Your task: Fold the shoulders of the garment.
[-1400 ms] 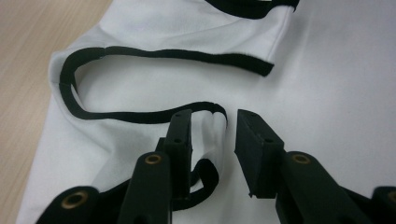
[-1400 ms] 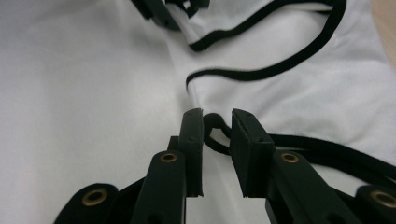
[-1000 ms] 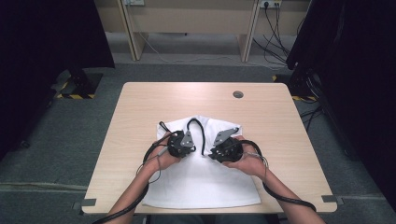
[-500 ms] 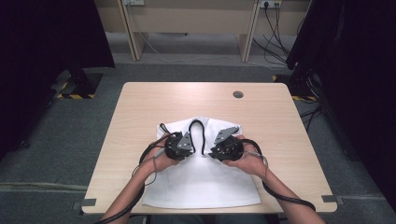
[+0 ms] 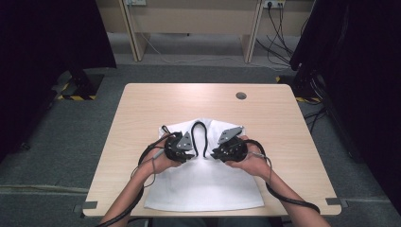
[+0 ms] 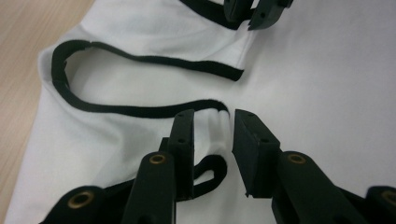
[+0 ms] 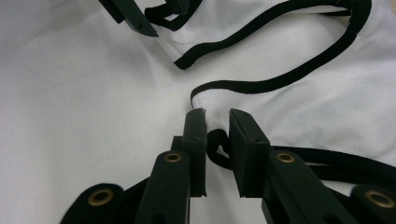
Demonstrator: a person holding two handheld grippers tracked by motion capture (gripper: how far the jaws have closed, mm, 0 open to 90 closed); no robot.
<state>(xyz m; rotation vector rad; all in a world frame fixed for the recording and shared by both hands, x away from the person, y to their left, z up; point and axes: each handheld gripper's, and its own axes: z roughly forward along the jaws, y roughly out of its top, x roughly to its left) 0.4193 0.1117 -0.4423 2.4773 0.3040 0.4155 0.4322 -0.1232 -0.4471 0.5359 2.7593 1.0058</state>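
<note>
The left tool [image 6: 212,135] is seen with its jaws just parted: they have been opening, and a pinched ridge of white cloth with black trim stands between the pads, which no longer press on it. The right tool [image 7: 215,140] is held a little apart as well, a loop of black trim lying in its gap; whether it is gripped cannot be told. Both tools are set side by side on the upper middle of the white garment [image 5: 208,189], the left tool [image 5: 182,150] and right tool [image 5: 226,150] flanking its black-edged neckline [image 5: 198,137]. The garment is spread on the counter [image 5: 142,109], its long axis running from the near edge toward the far edge, the hem nearest the person.
</note>
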